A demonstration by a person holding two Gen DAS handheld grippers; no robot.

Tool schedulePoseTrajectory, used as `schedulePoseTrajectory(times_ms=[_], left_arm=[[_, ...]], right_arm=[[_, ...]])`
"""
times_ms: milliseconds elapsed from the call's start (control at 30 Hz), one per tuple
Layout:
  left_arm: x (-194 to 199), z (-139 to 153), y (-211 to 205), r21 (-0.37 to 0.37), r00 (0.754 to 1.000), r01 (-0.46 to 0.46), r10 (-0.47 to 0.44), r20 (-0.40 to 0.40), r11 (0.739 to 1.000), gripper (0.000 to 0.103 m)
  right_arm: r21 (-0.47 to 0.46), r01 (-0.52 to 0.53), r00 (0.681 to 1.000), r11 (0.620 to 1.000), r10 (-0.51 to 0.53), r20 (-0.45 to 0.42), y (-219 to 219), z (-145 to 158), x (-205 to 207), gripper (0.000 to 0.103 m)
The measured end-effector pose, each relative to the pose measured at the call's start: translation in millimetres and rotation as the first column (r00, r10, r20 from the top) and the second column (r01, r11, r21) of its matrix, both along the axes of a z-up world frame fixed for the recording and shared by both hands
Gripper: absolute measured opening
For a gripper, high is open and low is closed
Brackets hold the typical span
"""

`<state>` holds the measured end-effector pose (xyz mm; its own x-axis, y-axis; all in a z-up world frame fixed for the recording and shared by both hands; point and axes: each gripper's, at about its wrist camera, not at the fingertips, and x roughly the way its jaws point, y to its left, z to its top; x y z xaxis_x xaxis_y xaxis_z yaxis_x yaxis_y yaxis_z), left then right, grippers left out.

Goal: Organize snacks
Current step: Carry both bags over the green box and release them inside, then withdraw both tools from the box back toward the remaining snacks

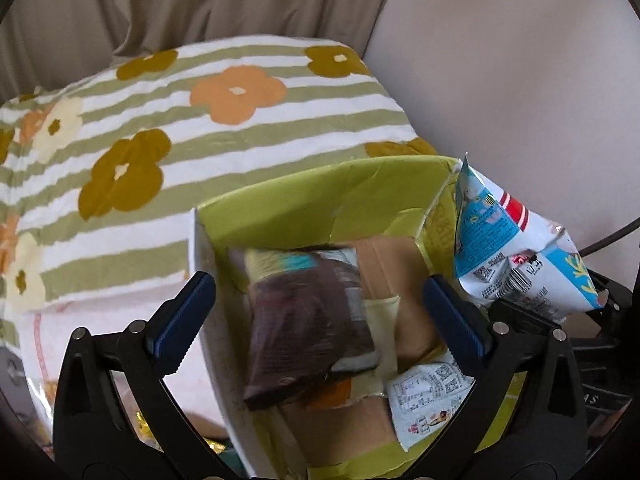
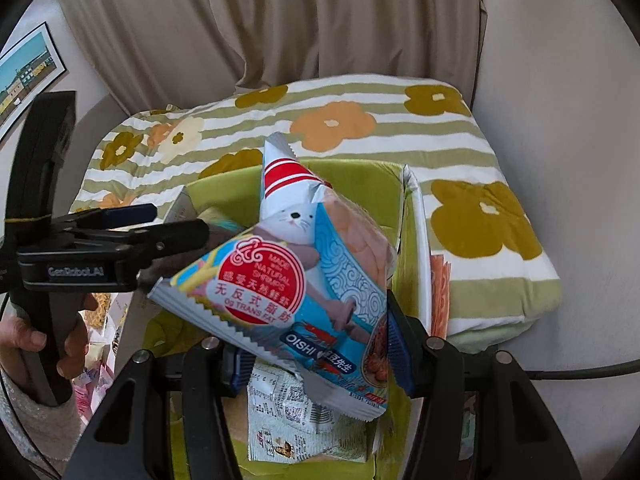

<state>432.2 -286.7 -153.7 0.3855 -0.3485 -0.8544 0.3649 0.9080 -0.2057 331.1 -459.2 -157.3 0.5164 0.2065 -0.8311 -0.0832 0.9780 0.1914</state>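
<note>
My left gripper (image 1: 320, 320) hangs over the open green box (image 1: 312, 196), its jaws spread wide with nothing pinched. A brown packet (image 1: 308, 328), blurred, sits between and beyond the blue pads (image 1: 180, 328), lying tilted inside the box on the cardboard floor, touching neither pad. Just right of it, near the right pad, lies a pale wrapper (image 1: 428, 400) printed with small text and codes, also inside the box.

My right gripper (image 2: 316, 344) pinches a shrimp chips bag (image 2: 296, 276) by its lower end, the pads pressed on either side of it. The bag stands up and leans to the left above the box (image 2: 360, 184), a white cat drawn on its front and a red round label beside that. In the left view the same bag (image 1: 520, 248) shows at the right edge of the box, above its rim. Under the bag, in the right view, the pale wrapper (image 2: 296, 420) rests on the box floor.

The box sits on a striped flowered cushion (image 1: 160, 120), which fills the far and left part of the scene. A beige curtain (image 2: 280, 20) hangs behind it. At the left of the right view, a hand (image 2: 40, 340) grips the handle of my left gripper (image 2: 176, 224), and a framed picture (image 2: 24, 80) is on the wall at far left
</note>
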Motion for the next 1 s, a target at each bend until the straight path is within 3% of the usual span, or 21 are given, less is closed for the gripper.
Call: schedulePoseTrajectory(times_ms=[267,467,533,600,633,800,1000], left_arm=[[-17,0,20,-0.053,1.0,-0.011,0.01,-0.025,0.999,0.102],[-26,0,20,-0.006,1.0,0.008,-0.008,-0.005,1.0,0.102],[-29,2,21,0.007,1.0,0.003,-0.003,0.006,1.0,0.102],[-31,4,22,0.006,1.0,0.001,-0.002,0.013,1.0,0.102],[-32,5,23,0.007,1.0,0.001,-0.001,0.015,1.0,0.102],[-41,9,25,0.013,1.0,-0.002,0.002,0.028,1.0,0.102],[-58,23,29,0.004,0.999,-0.019,0.018,0.05,1.0,0.102]], right_arm=[[-0.018,0.032,0.999,0.999,-0.033,-0.041,2,-12,6,0.051],[-0.027,0.08,0.995,0.996,-0.081,-0.051,1,-14,18,0.053],[-0.024,0.086,0.995,0.996,-0.087,-0.043,3,-13,20,0.059],[-0.008,0.092,0.996,0.996,-0.092,-0.008,4,-9,20,0.082],[0.004,0.096,0.995,0.995,-0.097,0.009,3,-7,19,0.1],[0.055,0.089,0.996,0.995,-0.09,0.014,0,0,8,0.103],[0.054,0.063,0.998,0.997,-0.064,0.008,1,14,-14,0.103]])
